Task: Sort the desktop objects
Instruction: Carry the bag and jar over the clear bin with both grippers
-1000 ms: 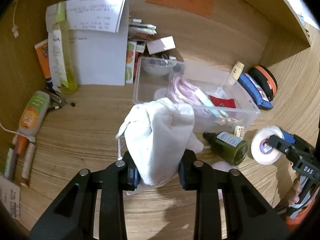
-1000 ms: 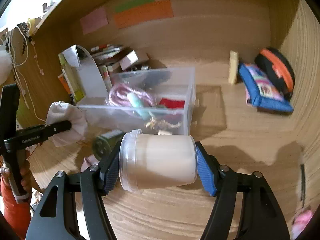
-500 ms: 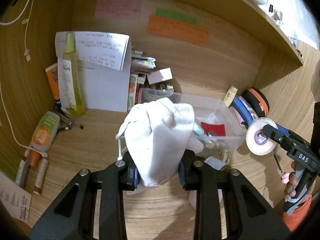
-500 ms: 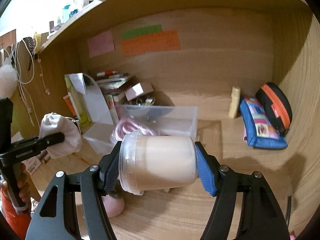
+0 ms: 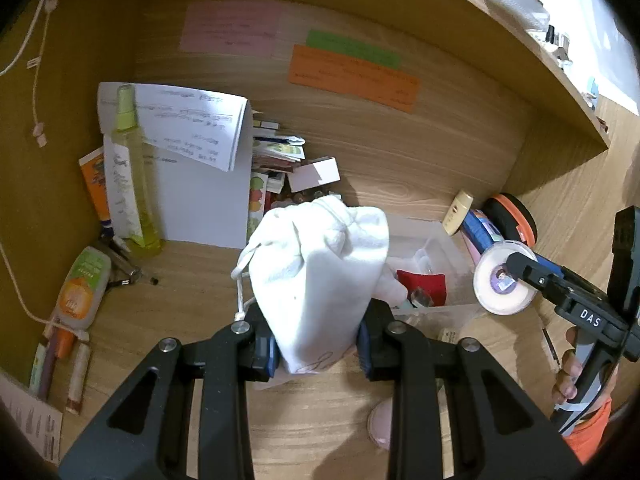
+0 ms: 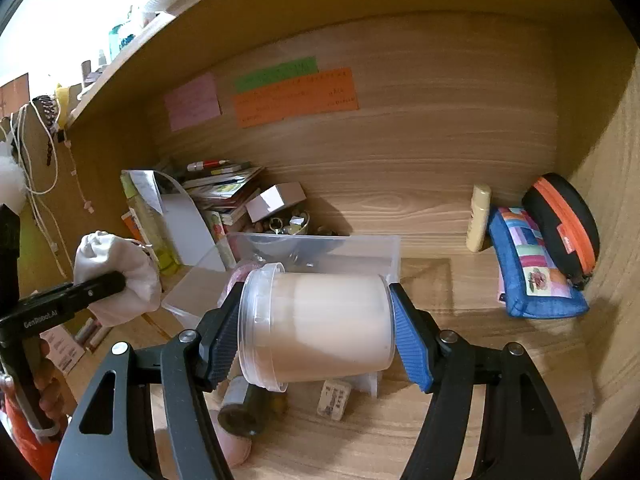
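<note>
My left gripper [image 5: 318,350] is shut on a white drawstring pouch [image 5: 320,276] and holds it above the desk; the pouch also shows at the left of the right wrist view [image 6: 116,280]. My right gripper [image 6: 316,344] is shut on a clear plastic jar of cream-coloured stuff [image 6: 316,320], held sideways in the air in front of the clear storage box [image 6: 360,252]. In the left wrist view the jar [image 5: 502,284] hangs to the right of the box [image 5: 444,248], which holds a red item [image 5: 424,286] and small things.
A blue patchwork pouch [image 6: 528,268], a black-and-orange case [image 6: 564,228] and a beige tube [image 6: 478,216] stand at the back right. Papers [image 5: 200,184], a yellow spray bottle [image 5: 128,176] and tubes [image 5: 80,288] lie at the left. A dark green bottle [image 6: 248,408] and a pink object [image 6: 236,446] lie under the jar.
Both grippers have risen with their loads. The desk, box and green bottle have dropped lower in both views, and the back wall with its coloured notes shows more.
</note>
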Available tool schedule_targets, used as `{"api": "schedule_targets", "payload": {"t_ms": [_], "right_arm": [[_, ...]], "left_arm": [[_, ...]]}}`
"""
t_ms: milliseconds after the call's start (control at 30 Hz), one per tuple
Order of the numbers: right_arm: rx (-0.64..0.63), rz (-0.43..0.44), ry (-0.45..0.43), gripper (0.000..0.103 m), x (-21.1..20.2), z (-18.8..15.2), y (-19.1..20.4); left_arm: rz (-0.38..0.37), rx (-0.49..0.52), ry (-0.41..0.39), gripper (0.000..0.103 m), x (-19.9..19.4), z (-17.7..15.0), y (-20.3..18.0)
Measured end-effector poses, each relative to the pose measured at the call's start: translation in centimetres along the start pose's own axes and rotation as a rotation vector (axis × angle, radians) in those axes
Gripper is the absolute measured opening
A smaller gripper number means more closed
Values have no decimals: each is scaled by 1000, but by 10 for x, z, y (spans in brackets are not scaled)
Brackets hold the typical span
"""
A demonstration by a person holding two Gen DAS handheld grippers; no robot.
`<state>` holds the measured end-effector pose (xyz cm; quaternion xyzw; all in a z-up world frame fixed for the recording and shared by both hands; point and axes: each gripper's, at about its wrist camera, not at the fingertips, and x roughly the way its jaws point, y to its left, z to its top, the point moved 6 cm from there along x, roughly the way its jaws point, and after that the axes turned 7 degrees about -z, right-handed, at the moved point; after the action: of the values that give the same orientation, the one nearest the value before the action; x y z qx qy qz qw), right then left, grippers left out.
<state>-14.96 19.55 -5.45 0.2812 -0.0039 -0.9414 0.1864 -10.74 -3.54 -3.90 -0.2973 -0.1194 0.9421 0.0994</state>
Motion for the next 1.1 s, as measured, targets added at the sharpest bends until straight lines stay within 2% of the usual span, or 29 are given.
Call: {"api": "schedule_targets", "payload": {"t_ms": [567, 1100], "right_arm": [[-48, -9, 55, 65, 59, 18, 15], [-85, -40, 139, 65, 115, 19, 22]], "left_arm": [[-42, -5, 80, 30, 69, 26, -5], [-13, -1, 153, 30, 123, 36, 5]]}}
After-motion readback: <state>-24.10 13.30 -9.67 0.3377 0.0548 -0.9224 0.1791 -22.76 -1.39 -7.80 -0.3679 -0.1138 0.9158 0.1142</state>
